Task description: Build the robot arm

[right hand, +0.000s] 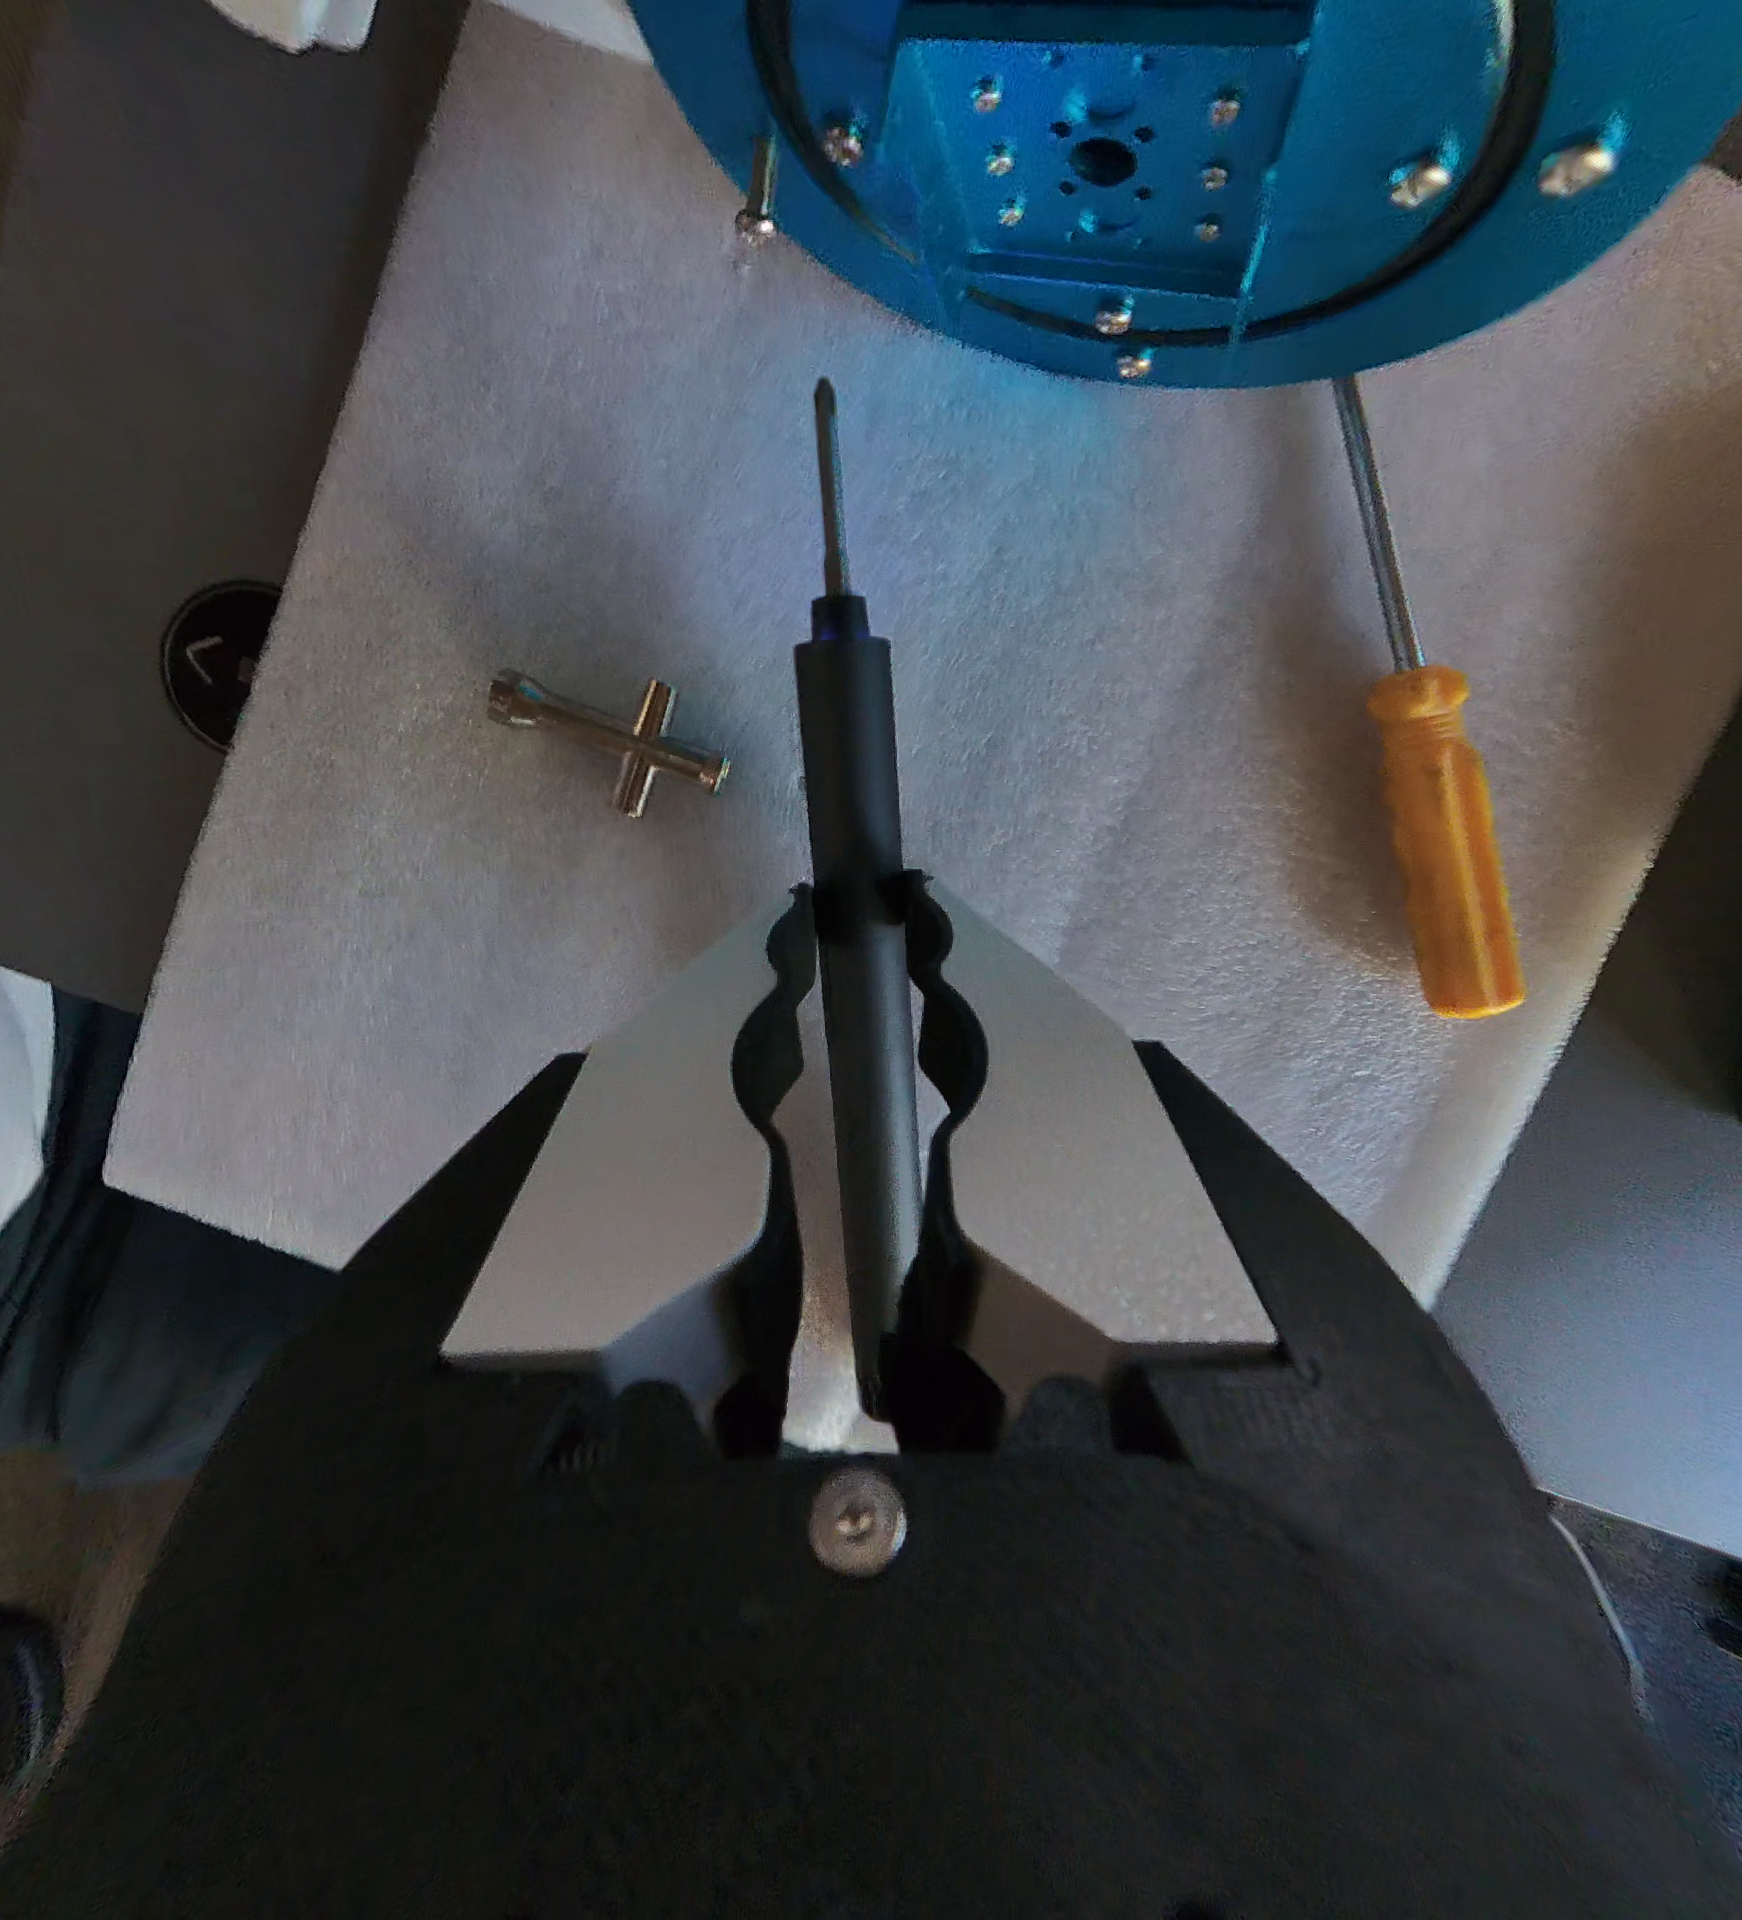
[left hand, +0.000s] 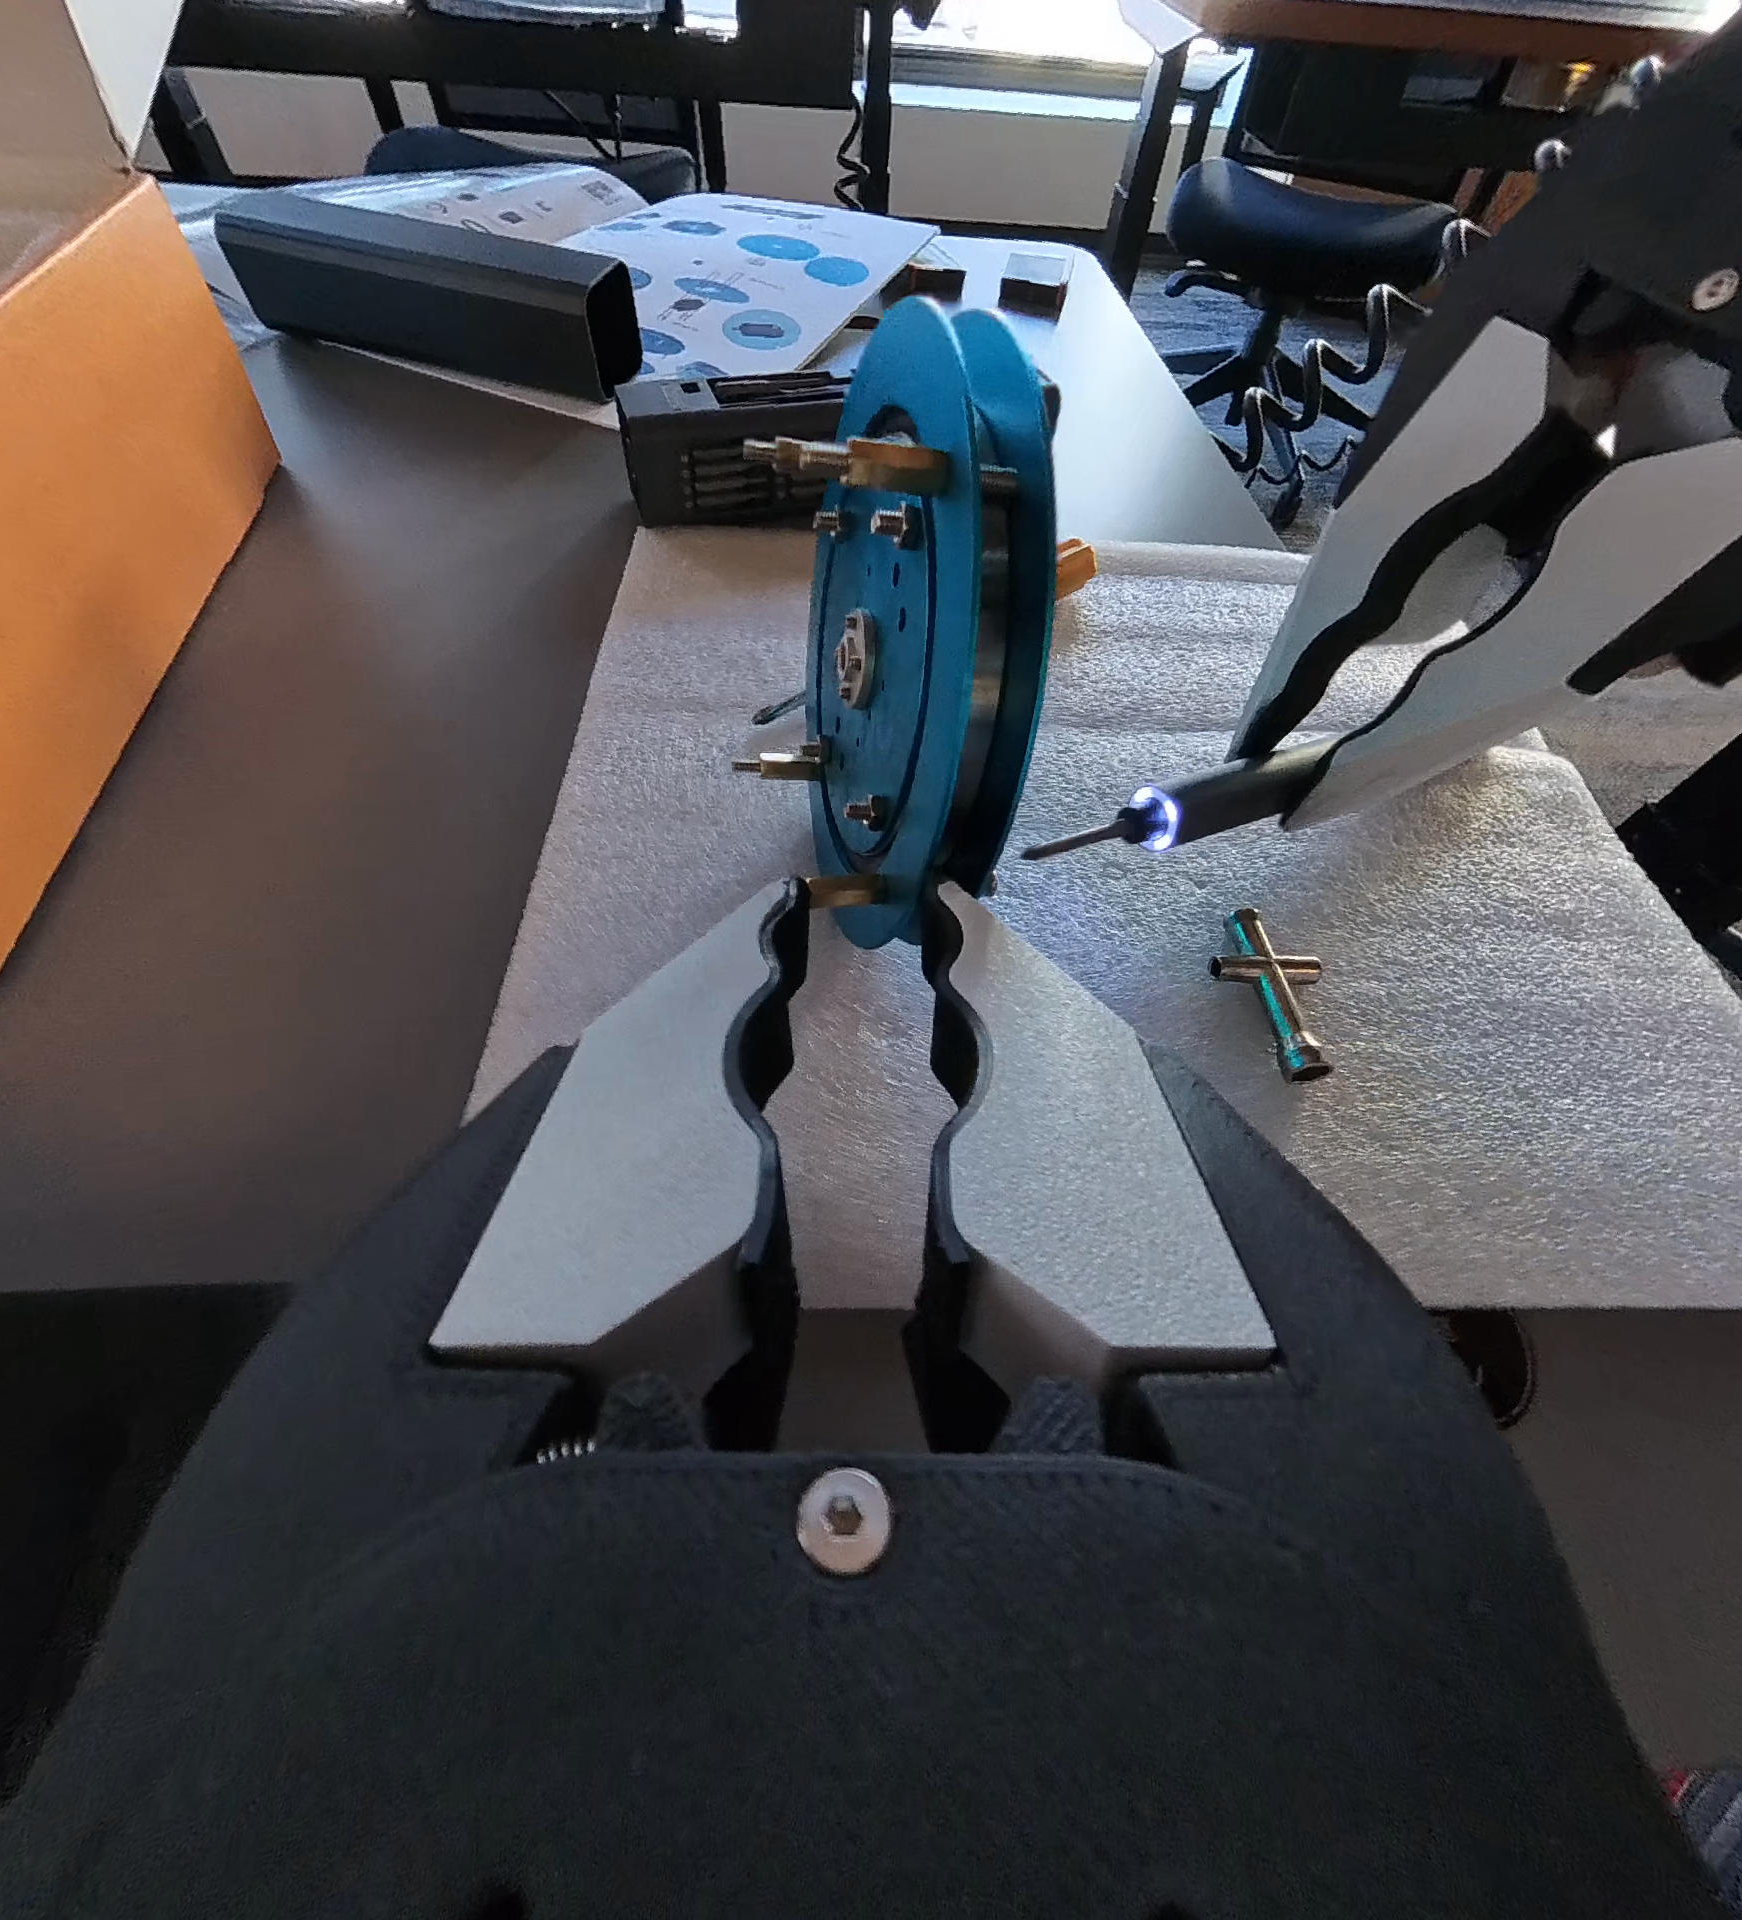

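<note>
- Worktop — grey, under white foam sheet; office chair beyond.
- Left claw — clamped on upright blue disc assembly.
- Right claw — clamped on black screwdriver; cross wrench beside.

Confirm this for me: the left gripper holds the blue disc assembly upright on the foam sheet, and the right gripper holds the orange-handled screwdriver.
One thing is wrong. The right gripper holds the black electric screwdriver, as the right wrist view shows; the orange-handled screwdriver lies loose on the foam sheet. The left gripper does hold the blue disc assembly upright there.
</note>
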The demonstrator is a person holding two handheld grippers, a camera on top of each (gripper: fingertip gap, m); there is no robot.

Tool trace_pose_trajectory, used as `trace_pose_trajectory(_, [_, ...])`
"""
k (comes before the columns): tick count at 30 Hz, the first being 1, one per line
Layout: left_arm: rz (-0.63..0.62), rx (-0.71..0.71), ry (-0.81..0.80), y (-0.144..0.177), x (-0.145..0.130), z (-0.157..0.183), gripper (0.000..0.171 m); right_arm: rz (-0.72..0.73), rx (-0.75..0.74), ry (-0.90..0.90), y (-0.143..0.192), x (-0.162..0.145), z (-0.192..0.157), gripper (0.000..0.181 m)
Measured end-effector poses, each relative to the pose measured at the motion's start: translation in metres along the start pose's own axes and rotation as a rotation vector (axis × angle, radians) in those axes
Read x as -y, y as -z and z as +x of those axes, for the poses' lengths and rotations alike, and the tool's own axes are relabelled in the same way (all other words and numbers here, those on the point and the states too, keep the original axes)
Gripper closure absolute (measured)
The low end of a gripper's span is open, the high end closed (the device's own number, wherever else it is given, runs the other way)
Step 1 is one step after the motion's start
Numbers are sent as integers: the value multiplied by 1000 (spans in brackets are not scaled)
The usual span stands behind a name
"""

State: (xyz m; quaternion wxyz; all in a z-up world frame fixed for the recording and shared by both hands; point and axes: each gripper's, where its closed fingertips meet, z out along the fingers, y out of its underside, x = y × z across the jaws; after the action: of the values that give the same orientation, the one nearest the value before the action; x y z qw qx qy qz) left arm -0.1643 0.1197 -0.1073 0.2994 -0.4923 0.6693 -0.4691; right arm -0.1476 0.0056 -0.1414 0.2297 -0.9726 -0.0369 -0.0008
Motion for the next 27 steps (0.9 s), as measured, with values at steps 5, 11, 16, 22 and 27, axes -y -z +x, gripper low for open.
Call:
trace_pose_trajectory(5, [4,37,43,0,0,0,151,116,26,-69,-4,-1,-8,166])
trace_pose_trajectory(11, [6,77,33,0,0,2,152,179,21,-82,-6,-7,-9,165])
trace_pose_trajectory(16, [6,93,26,-1,0,3,152,316,22,-43,9,-6,-11,164])
trace_pose_trajectory(22, [5,98,20,-1,0,3,152,310,143,-153,5,-11,-3,160])
trace_pose_trajectory(27, [4,100,21,-1,0,3,152,286,241,-204,-1,-9,-4,158])
